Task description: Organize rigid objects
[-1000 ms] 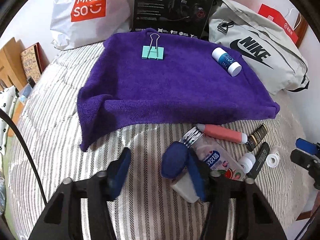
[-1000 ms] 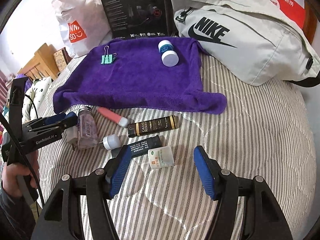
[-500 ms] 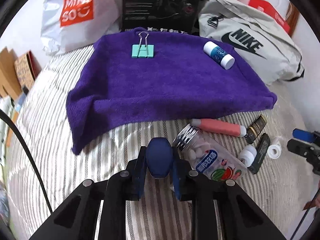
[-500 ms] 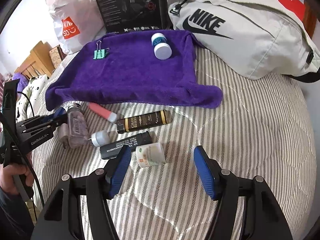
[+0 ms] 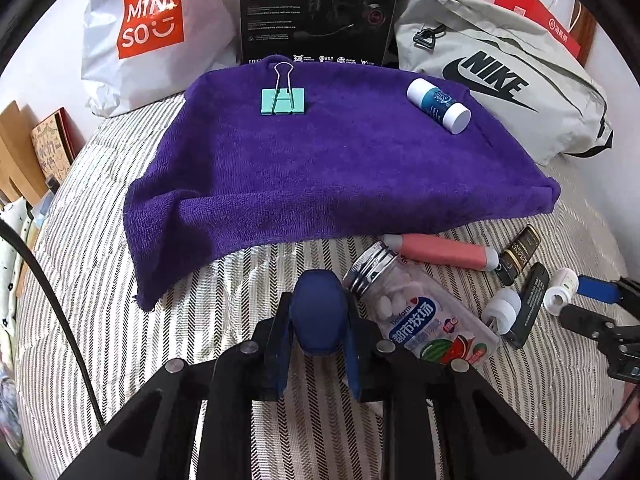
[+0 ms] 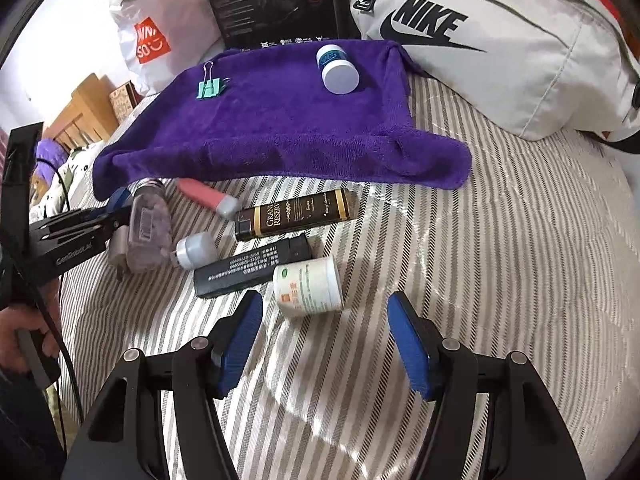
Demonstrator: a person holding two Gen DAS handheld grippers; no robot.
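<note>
My left gripper [image 5: 319, 303] is shut on a dark blue rounded object [image 5: 318, 322] just above the striped bed, beside a clear candy bottle [image 5: 416, 312]. My right gripper [image 6: 324, 336] stands open, its pads on either side of and just short of a small white jar [image 6: 308, 285]. A purple towel [image 5: 340, 160] carries a teal binder clip [image 5: 284, 100] and a white-and-blue tube [image 5: 438, 105]. A pink tube [image 6: 206, 197], a dark "Grand Reserve" box [image 6: 294, 213], a black box [image 6: 250, 270] and a small white cylinder [image 6: 196, 251] lie in front of the towel.
A grey Nike bag [image 6: 492, 44], a black carton [image 5: 320, 8] and a white Miniso bag [image 5: 148, 28] crowd the back. A hand [image 6: 24, 332] holds the left gripper's handle. Bare striped bedding [image 6: 500, 280] stretches to the right.
My left gripper went from open to shut on the blue object and drew it away from the bottle. My right gripper moved closer to the white jar, still open.
</note>
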